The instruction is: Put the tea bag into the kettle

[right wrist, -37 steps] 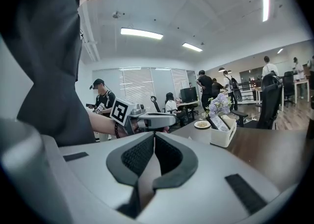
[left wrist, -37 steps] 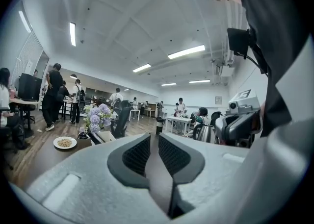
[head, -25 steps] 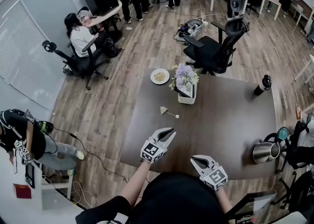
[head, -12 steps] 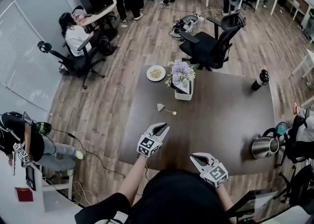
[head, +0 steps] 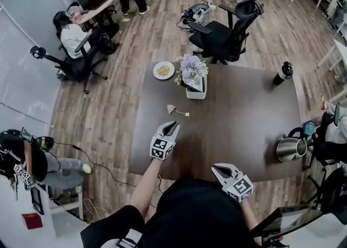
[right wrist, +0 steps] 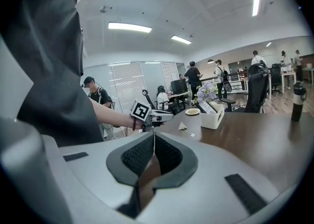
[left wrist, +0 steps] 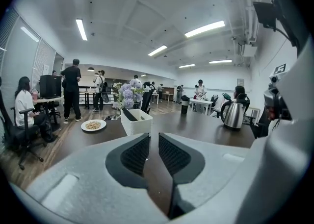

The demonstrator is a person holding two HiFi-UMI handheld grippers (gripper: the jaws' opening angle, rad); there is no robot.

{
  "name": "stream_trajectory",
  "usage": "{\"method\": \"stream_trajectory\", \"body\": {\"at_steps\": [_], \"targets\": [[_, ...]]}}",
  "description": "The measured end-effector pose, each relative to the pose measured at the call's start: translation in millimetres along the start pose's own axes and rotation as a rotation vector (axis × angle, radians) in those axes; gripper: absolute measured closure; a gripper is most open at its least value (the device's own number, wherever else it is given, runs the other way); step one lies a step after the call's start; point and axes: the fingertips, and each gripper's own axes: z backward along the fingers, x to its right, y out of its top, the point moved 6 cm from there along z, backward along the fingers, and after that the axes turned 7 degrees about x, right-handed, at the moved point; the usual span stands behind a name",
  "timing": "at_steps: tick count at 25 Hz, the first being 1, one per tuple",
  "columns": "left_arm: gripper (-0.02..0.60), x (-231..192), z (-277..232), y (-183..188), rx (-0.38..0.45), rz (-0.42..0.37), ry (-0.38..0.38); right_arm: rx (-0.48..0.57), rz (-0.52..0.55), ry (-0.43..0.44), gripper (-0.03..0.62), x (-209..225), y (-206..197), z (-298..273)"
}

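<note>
The left gripper hovers over the table with its jaws a narrow slit apart and nothing between them. The right gripper is near the table's front edge, jaw tips closed together, empty. The tea bag lies flat on the table just beyond the left gripper, well apart from the kettle at the right edge.
</note>
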Motion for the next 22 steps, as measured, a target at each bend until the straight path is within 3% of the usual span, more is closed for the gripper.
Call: {"method": "stream_trajectory", "body": {"at_steps": [10, 19, 22], "targets": [[0.525, -27, -19, -31, -0.103, 0.024, 0.055, -0.023, -0.054, -0.070, 0.583, 1, -16, 15], [0.524, -54, -26, -63, -0.184, 0.088, 0.177, -0.055, -0.078, -0.092, 0.583, 6, -19, 15], [0.504, -59, -29, -73, -0.209, 0.062, 0.197, -0.067, -0.083, -0.093, 0.583, 5, -22, 18]]}}
